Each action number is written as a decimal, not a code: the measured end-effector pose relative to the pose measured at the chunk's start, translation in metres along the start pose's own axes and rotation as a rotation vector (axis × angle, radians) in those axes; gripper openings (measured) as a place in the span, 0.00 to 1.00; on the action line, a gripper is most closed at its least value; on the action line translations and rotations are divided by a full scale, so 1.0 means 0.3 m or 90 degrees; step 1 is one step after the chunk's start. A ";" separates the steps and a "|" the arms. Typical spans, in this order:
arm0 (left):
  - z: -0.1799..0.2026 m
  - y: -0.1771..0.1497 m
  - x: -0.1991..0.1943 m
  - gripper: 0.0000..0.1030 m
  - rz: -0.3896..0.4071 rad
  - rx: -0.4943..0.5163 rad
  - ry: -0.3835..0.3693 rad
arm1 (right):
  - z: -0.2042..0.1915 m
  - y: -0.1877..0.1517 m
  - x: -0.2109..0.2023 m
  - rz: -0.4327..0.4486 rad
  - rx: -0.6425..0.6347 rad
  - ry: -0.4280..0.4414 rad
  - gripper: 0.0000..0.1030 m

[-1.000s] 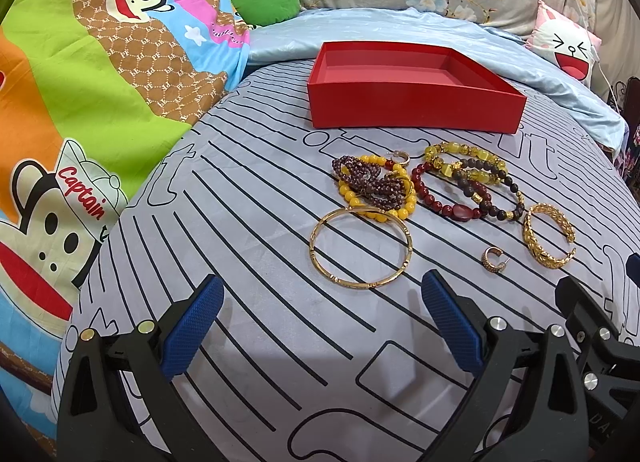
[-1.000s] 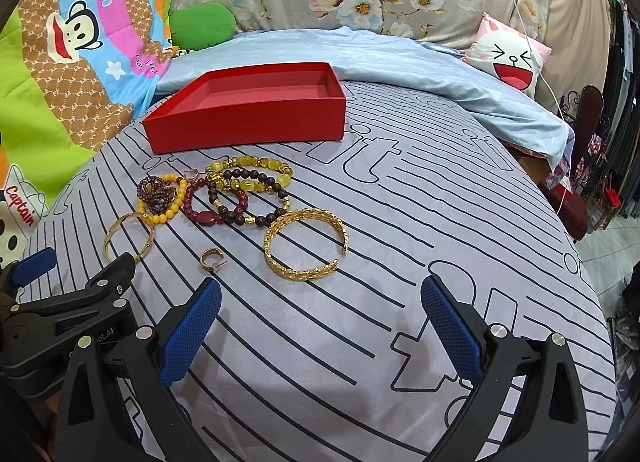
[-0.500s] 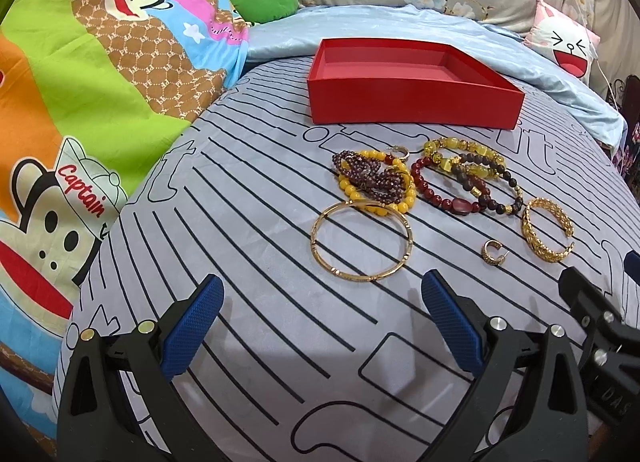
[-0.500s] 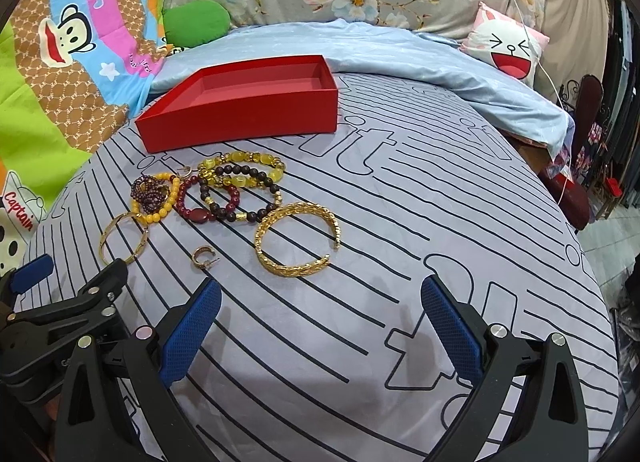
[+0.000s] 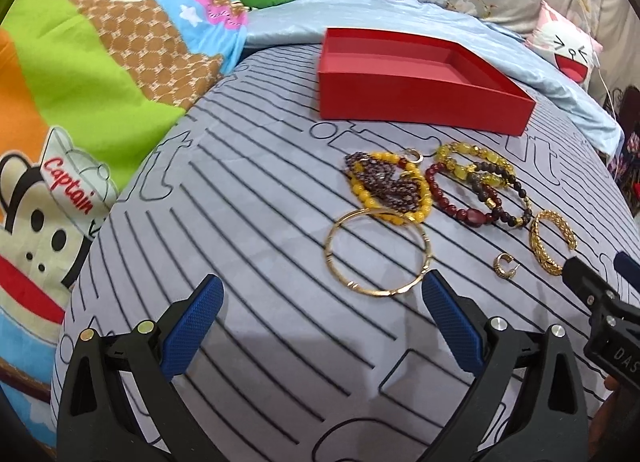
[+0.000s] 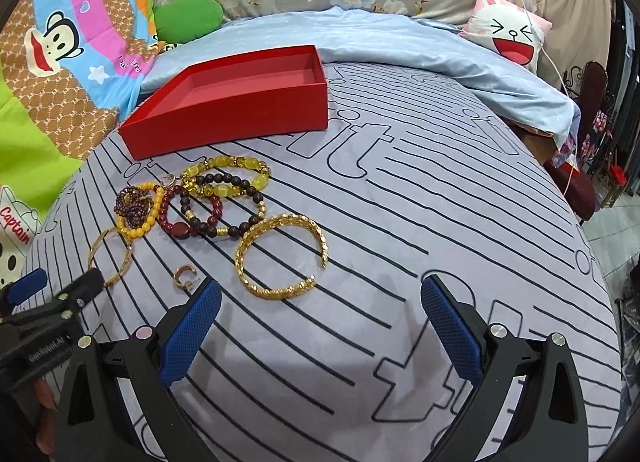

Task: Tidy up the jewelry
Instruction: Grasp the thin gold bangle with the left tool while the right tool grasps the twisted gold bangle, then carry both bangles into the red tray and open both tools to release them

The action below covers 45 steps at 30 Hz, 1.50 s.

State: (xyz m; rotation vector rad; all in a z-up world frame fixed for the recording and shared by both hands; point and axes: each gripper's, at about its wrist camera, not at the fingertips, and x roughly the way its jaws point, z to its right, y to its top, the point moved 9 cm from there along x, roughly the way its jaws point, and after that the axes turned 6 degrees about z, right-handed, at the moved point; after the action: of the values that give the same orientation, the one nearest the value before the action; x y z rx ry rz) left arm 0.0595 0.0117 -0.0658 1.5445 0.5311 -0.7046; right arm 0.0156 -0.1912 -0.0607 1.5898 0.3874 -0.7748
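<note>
An empty red box (image 5: 420, 102) (image 6: 240, 110) stands at the back of the grey striped bed cover. In front of it lie a thin gold bangle (image 5: 378, 252) (image 6: 110, 256), a yellow and purple bead bracelet pile (image 5: 386, 186) (image 6: 138, 206), red, dark and yellow bead bracelets (image 5: 478, 188) (image 6: 218, 198), a braided gold cuff (image 5: 552, 242) (image 6: 280, 256) and a small gold earring (image 5: 505, 265) (image 6: 184, 276). My left gripper (image 5: 320, 318) is open, just before the bangle. My right gripper (image 6: 318, 320) is open, just before the cuff.
A colourful cartoon blanket (image 5: 80, 102) lies at the left, a light blue quilt (image 6: 440, 50) and pillows behind the box. The bed's edge drops off at the right (image 6: 592, 230). The other gripper shows at each view's side.
Both grippers have moved forward toward the jewelry, which looks nearer. The left one now has its right finger at the bangle's edge. Nothing has been grasped.
</note>
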 end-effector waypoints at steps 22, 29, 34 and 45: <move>0.027 0.018 0.077 0.93 -0.019 0.012 -0.019 | -0.048 0.020 0.105 -0.033 -0.019 0.005 0.54; 0.013 0.020 0.089 0.86 -0.026 -0.007 -0.029 | -0.048 0.019 0.103 -0.033 -0.020 0.004 0.54; 0.021 0.022 0.078 0.68 -0.016 0.003 -0.032 | -0.048 0.010 0.095 -0.034 -0.021 0.004 0.54; 0.042 0.016 0.045 0.57 -0.014 -0.007 -0.069 | -0.043 -0.005 0.065 -0.038 -0.015 0.012 0.54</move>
State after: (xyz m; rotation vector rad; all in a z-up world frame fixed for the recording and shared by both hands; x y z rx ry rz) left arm 0.0709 -0.0022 -0.0721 1.4836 0.4708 -0.7953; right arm 0.0320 -0.1820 -0.0748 1.5699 0.4581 -0.7986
